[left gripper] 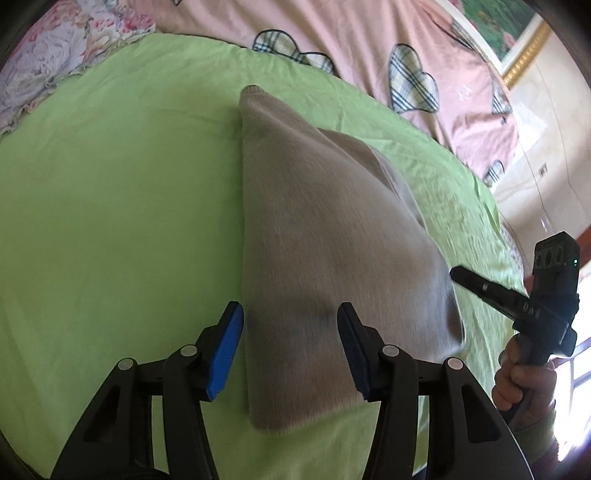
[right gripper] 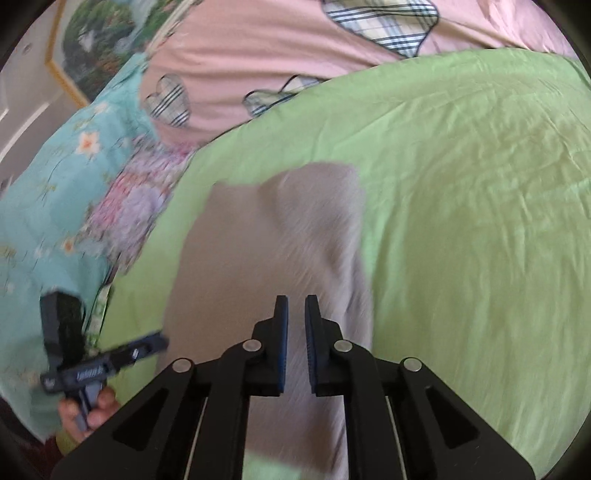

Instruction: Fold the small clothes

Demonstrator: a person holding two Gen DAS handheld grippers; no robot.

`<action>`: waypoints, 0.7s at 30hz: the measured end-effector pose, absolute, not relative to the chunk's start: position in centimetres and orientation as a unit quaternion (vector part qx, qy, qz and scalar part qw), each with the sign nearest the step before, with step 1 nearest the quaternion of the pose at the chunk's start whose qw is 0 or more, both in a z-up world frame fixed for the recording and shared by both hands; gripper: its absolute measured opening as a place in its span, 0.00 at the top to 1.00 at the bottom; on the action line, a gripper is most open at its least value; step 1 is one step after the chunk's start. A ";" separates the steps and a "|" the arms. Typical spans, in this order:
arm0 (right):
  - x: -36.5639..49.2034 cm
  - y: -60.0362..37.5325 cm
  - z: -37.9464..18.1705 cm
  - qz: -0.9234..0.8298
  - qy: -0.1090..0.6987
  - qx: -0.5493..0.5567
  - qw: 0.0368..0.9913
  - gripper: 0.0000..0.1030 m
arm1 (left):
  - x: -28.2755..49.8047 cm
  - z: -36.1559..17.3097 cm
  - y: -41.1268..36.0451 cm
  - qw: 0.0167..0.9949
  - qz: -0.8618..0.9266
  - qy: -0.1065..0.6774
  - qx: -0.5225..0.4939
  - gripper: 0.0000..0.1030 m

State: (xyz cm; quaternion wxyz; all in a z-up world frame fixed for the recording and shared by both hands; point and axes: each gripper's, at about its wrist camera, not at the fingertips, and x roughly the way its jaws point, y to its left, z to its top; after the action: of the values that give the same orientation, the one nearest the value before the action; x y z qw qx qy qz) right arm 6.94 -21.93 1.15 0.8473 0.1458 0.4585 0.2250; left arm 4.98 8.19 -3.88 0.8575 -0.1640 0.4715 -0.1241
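Note:
A beige knit garment [left gripper: 325,236] lies folded on the green sheet [left gripper: 110,206]; it also shows in the right wrist view [right gripper: 266,236]. My left gripper [left gripper: 290,325] is open wide and empty, hovering over the garment's near end. My right gripper [right gripper: 296,310] hovers over the garment with a narrow gap between its jaws and nothing in them. The right gripper shows at the right of the left wrist view [left gripper: 480,288], beside the garment's right edge. The left gripper shows at the lower left of the right wrist view [right gripper: 147,343].
A pink quilt with plaid hearts [left gripper: 369,40] lies beyond the green sheet. A floral blanket [left gripper: 48,62] lies at the far left. A turquoise floral cloth [right gripper: 55,192] lies at the left of the right wrist view. A framed picture [left gripper: 513,29] hangs on the wall.

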 end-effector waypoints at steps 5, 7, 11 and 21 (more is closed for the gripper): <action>3.7 -21.0 -0.9 0.210 0.495 0.084 0.839 0.89 | 2.9 -5.3 7.7 0.858 -0.109 0.486 -0.127 0.49; 3.6 -21.3 -2.4 0.180 0.510 0.057 0.839 0.89 | 2.7 -6.2 7.6 0.856 -0.100 0.492 -0.120 0.45; 3.8 -22.3 -3.1 0.177 0.507 0.084 0.839 0.89 | 2.3 -6.3 7.3 0.859 -0.092 0.490 -0.116 0.45; -0.5 -23.4 0.2 0.161 0.470 0.102 0.862 0.57 | -0.2 -4.6 6.4 0.872 -0.079 0.475 -0.084 0.45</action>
State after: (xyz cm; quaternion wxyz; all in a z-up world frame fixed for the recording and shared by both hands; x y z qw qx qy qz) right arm -0.54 -23.35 0.21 0.8620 0.1020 0.4697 0.1614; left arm -0.22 6.36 -4.63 0.8722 -0.0842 0.4753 -0.0793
